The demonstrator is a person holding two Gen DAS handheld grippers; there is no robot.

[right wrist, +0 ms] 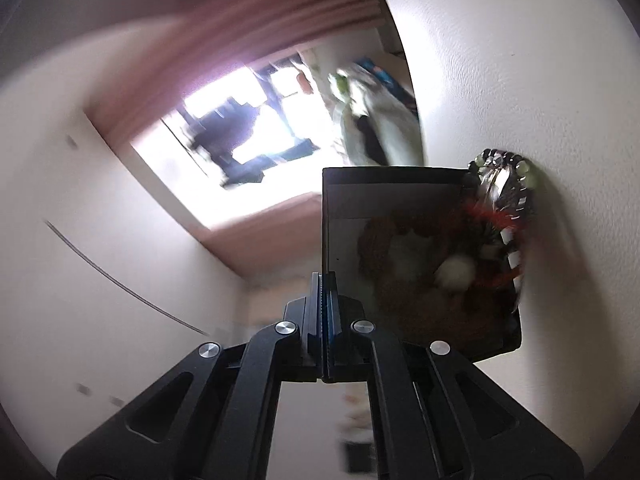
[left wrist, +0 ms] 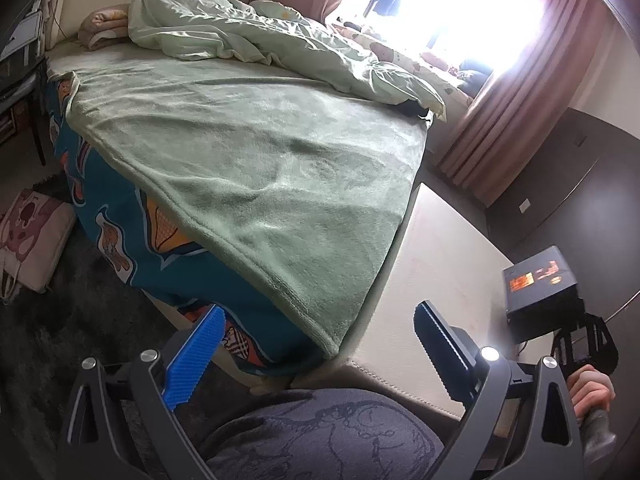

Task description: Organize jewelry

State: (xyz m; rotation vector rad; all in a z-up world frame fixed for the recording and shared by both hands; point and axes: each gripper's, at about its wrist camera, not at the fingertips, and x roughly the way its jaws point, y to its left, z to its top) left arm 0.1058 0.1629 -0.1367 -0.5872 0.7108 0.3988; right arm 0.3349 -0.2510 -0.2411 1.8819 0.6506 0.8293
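Observation:
In the right wrist view my right gripper [right wrist: 325,292] is shut on the left wall of a black jewelry box [right wrist: 344,208], which is tipped on its side with the open face toward the camera. Beaded bracelets and red pieces [right wrist: 500,200] spill from its right side onto a white surface [right wrist: 540,80]. The view is blurred. In the left wrist view my left gripper [left wrist: 316,334] is open and empty above the bed's foot corner. The same black box [left wrist: 540,280] shows at the right, held by the right gripper [left wrist: 582,340].
A bed with a green blanket [left wrist: 260,160] and a rumpled duvet [left wrist: 260,36] fills the left wrist view. A cream bench [left wrist: 432,280] runs along its foot. A bright window with pink curtains [left wrist: 520,92] is behind. A cushion [left wrist: 32,240] lies on the dark rug.

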